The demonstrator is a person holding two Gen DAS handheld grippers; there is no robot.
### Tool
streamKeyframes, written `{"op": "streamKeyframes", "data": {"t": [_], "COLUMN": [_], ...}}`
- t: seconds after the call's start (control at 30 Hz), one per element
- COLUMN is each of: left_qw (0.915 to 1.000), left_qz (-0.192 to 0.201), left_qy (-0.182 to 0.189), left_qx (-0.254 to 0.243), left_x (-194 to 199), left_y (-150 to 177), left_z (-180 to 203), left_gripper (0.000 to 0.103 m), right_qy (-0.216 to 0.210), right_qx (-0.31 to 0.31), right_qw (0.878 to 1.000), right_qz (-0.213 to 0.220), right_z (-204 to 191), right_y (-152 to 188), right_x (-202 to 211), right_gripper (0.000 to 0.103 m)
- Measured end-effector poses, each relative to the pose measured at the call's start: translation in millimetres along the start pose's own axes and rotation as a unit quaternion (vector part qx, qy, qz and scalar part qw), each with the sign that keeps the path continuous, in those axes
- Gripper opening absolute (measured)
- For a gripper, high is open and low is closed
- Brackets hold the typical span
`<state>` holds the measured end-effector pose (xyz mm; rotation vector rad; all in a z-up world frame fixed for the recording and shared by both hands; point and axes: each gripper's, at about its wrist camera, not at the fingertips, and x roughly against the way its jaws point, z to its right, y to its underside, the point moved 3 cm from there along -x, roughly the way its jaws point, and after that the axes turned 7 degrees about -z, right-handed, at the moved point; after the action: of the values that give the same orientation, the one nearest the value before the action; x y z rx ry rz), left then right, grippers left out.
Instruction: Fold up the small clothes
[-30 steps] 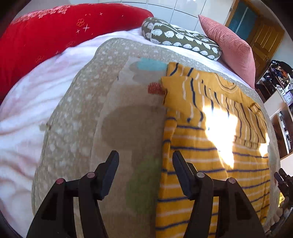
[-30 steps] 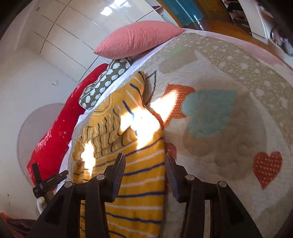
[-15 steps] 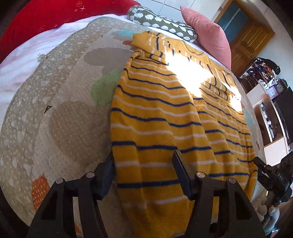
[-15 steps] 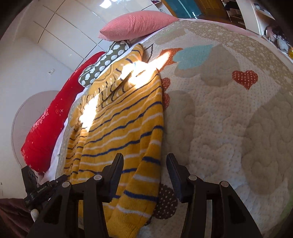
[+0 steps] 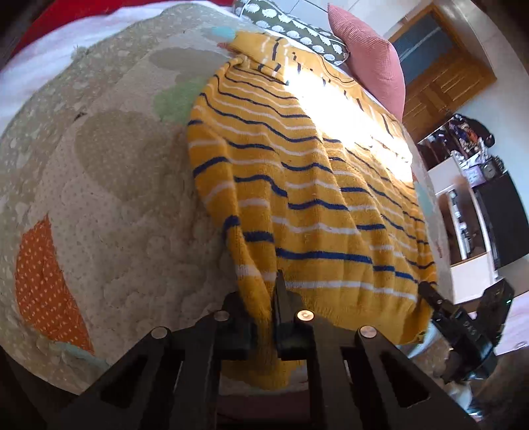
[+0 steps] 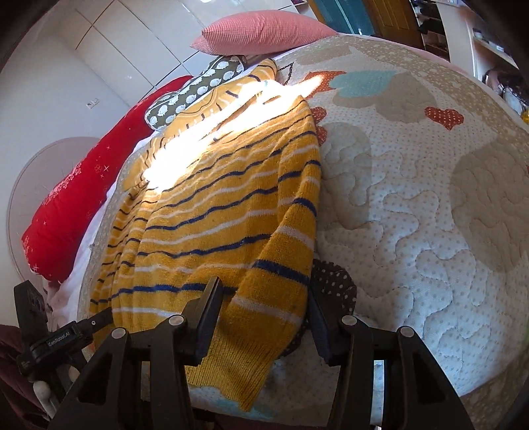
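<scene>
A yellow sweater (image 5: 314,185) with blue and white stripes lies flat on the quilt, neck at the far end and sleeves folded along its sides. At the near hem my left gripper (image 5: 264,307) is shut on the cuff end of the sweater's left sleeve. In the right wrist view the same sweater (image 6: 215,211) runs away from me. My right gripper (image 6: 264,307) straddles the right sleeve's cuff; its jaws are closing, and the pads stand apart from the knit. The left gripper (image 6: 102,314) shows at the far hem corner, and the right gripper (image 5: 426,291) shows at lower right.
A heart-patterned quilt (image 6: 413,215) covers the bed; its near edge drops off just below both grippers. A pink pillow (image 6: 261,31), a spotted olive cushion (image 6: 198,96) and a red pillow (image 6: 82,198) line the far side. Shelves (image 5: 469,215) stand beyond the bed.
Both grippers pulled back along the sweater to its near hem. The left jaws, apart in the earlier frames, have shut on the sleeve cuff. The right jaws stay apart around the other sleeve.
</scene>
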<state>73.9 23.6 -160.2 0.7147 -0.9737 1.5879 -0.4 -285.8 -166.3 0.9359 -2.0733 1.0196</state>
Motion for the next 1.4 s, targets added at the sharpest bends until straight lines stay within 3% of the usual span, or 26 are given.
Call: {"op": "streamKeyframes", "data": {"t": [0.03,0.07,0.13,0.23,0.4,0.7,0.8,0.93,1.13,1.4], "left_qw": [0.9999,0.9998,0.9996,0.9995,0.9989,0.9993,0.9991,0.9982,0.995,0.9965], "left_qz": [-0.002,-0.002,0.002,0.019,0.037,0.023,0.02,0.043,0.093,0.083], "left_qy": [0.009,0.013,0.018,0.023,0.03,0.027,0.036,0.039,0.016,0.002], "left_qx": [0.01,0.016,0.021,0.013,0.007,0.01,0.01,-0.014,-0.033,-0.007], "left_x": [2,4,12,31,59,58,60,72,73,34], "left_y": [-1,-1,0,3,17,51,47,17,-58,-169], "left_z": [-3,-3,-1,5,7,-8,-6,10,37,53], "left_gripper": [0.009,0.009,0.009,0.009,0.008,0.008,0.008,0.008,0.008,0.008], "right_qy": [-0.008,-0.024,-0.081,-0.137,-0.175,-0.192,-0.191,-0.202,-0.21,-0.212], "right_qx": [-0.002,-0.009,-0.045,-0.079,-0.07,-0.08,-0.071,-0.046,-0.011,-0.034], "right_qw": [1.0,1.0,0.996,0.987,0.982,0.978,0.979,0.978,0.977,0.976], "right_qz": [0.0,-0.003,-0.015,-0.011,-0.013,-0.028,-0.029,-0.02,0.014,0.044], "right_z": [2,6,20,33,31,41,40,21,-16,-39], "right_y": [-1,-3,-5,-3,14,52,53,28,-47,-154], "right_x": [1,1,1,10,31,46,48,51,41,4], "right_gripper": [0.032,0.022,0.011,0.008,0.006,0.006,0.006,0.006,0.006,0.006]}}
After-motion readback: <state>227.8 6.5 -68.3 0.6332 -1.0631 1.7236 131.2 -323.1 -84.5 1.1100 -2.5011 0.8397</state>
